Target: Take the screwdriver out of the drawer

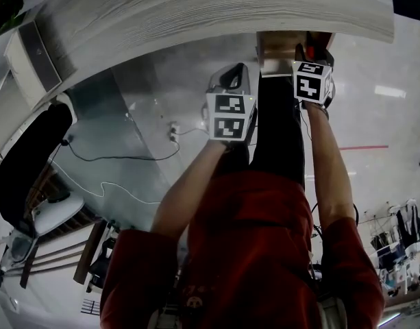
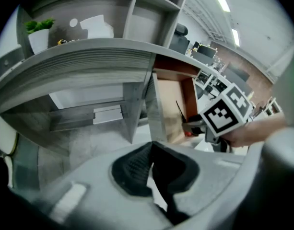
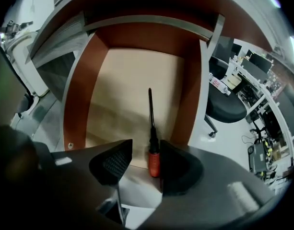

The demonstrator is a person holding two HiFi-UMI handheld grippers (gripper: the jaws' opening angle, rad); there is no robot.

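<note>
right gripper [image 3: 146, 147]: jaws wide, pads clear of the red handle between them | screwdriver [image 3: 151, 128]: lying flat in open drawer [image 3: 123, 75], black shaft toward the back | left gripper [image 2: 151, 146]: jaws together, empty | right's marker cube [image 2: 227, 110]: black-white square code

Potted plant [image 2: 39, 34], black office chair [image 3: 226, 107]

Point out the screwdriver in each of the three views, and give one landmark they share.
Head view: cannot be made out in the open drawer at top centre.
Left gripper view: right of centre, the screwdriver is a thin dark shaft on the drawer floor.
Right gripper view: lower centre, red handle between the open jaws of the right gripper.
Shared landmark: the drawer, pale floor between red-brown walls.
</note>
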